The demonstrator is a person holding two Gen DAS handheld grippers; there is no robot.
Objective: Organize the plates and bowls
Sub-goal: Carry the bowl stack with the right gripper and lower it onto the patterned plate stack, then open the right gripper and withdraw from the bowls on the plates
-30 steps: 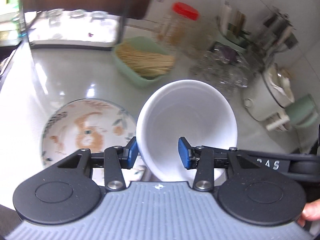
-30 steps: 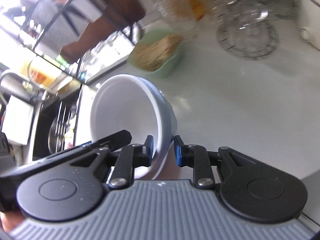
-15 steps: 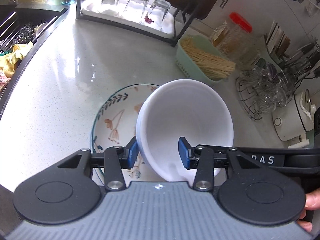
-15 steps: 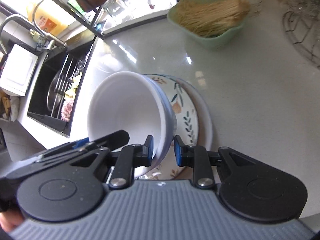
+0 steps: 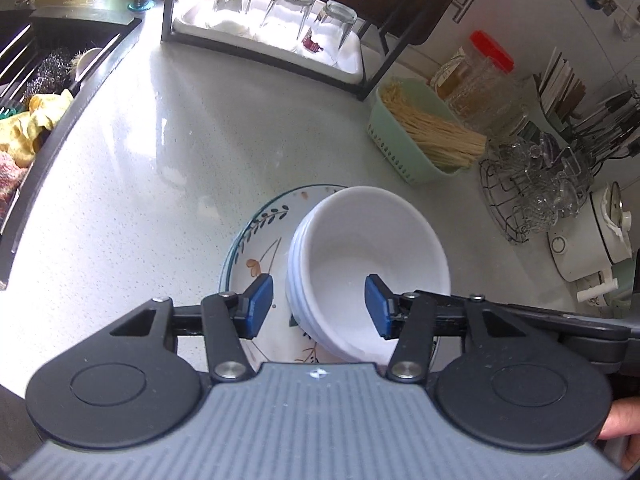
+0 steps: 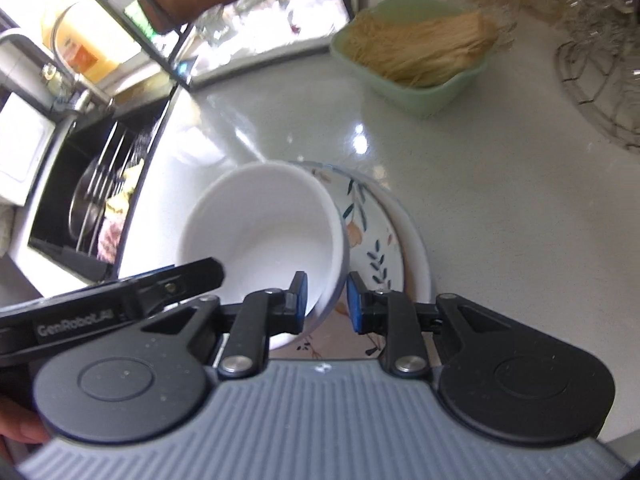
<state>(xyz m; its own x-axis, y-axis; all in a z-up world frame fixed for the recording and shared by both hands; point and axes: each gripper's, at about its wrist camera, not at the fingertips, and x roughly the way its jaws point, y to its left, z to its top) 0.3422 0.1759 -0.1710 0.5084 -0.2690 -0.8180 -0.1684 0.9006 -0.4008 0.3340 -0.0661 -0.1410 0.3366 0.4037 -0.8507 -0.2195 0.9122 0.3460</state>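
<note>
On the pale counter (image 5: 168, 184) a flowered plate (image 5: 256, 256) carries the white bowls (image 5: 372, 256). The left gripper (image 5: 318, 306) has just been widening, pads clear of the rim; the right gripper (image 6: 326, 302) pinches the rim.

Pale speckled countertop (image 5: 168, 168), glare-lit; dark sink (image 5: 36, 64) upper left; black rack (image 5: 280, 20) top centre; white wall (image 5: 540, 20) upper right.
</note>
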